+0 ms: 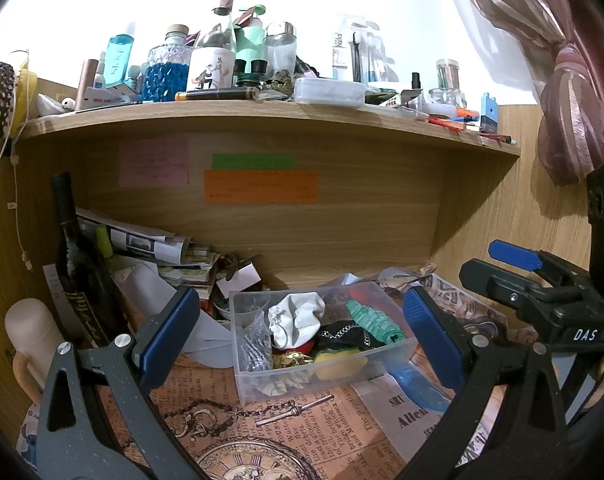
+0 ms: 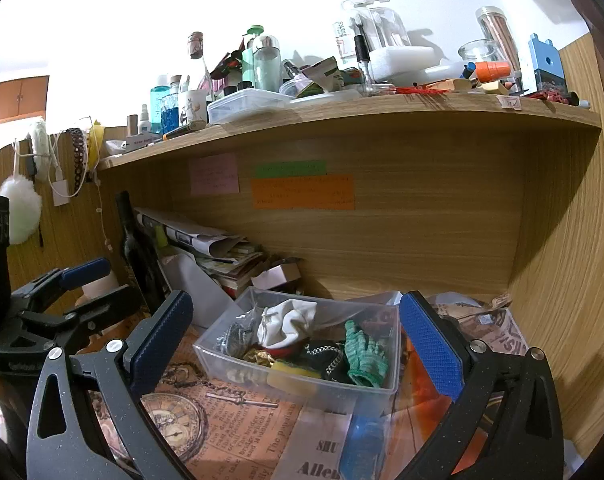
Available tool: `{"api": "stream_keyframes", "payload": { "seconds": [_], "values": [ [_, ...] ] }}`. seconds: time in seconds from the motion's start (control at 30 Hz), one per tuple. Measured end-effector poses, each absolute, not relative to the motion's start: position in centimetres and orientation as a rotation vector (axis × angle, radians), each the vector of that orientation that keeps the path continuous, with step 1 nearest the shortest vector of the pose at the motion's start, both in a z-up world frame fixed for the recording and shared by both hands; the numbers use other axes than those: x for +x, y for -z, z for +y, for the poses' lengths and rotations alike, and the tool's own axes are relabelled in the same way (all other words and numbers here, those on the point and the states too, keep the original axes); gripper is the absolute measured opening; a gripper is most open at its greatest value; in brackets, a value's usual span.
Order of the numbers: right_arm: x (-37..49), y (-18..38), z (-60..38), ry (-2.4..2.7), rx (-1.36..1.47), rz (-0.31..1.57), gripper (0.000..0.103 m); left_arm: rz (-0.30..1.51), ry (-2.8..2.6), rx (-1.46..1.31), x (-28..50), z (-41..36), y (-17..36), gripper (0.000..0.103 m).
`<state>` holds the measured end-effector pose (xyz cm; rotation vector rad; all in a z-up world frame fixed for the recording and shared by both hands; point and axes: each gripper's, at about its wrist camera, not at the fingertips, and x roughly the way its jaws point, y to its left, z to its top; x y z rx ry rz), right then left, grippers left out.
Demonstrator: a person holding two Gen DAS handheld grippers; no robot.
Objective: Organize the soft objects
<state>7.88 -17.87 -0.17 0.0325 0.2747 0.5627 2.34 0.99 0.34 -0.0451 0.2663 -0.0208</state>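
Left wrist view: left gripper (image 1: pixel 302 332) spread wide, blue pads (image 1: pixel 169 336) empty, touching nothing, held level above the newspaper-print desk cover (image 1: pixel 221 412) and aimed at the clear plastic bin (image 1: pixel 322 376). Inside the bin: white cloth (image 1: pixel 297 316), green knitted glove (image 1: pixel 376 320), yellow sponge (image 1: pixel 338 362), black pouch with chain (image 1: pixel 348 338). Right gripper (image 1: pixel 514 264) at the right edge, fingers parted, empty.

Right wrist view: right gripper (image 2: pixel 295 340) likewise wide apart, gripping nothing, framing the same bin (image 2: pixel 293 384) from just above the desk. Left gripper (image 2: pixel 81 276) at left, parted and empty. Cluttered wooden shelf (image 2: pixel 342 112) overhead.
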Motion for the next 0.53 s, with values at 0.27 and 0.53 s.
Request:
{"api": "stream_keyframes", "payload": {
  "seconds": [0.27, 0.53],
  "values": [
    [7.89, 0.22, -17.88, -0.563, 0.032, 0.275, 0.103, 0.276, 0.030, -0.056, 2.66, 1.09, -0.36, 0.103],
    [8.22, 0.57, -17.92, -0.559, 0.038, 0.287, 0.103, 0.279, 0.032, -0.051, 2.82, 1.17, -0.22, 0.103]
  ]
}}
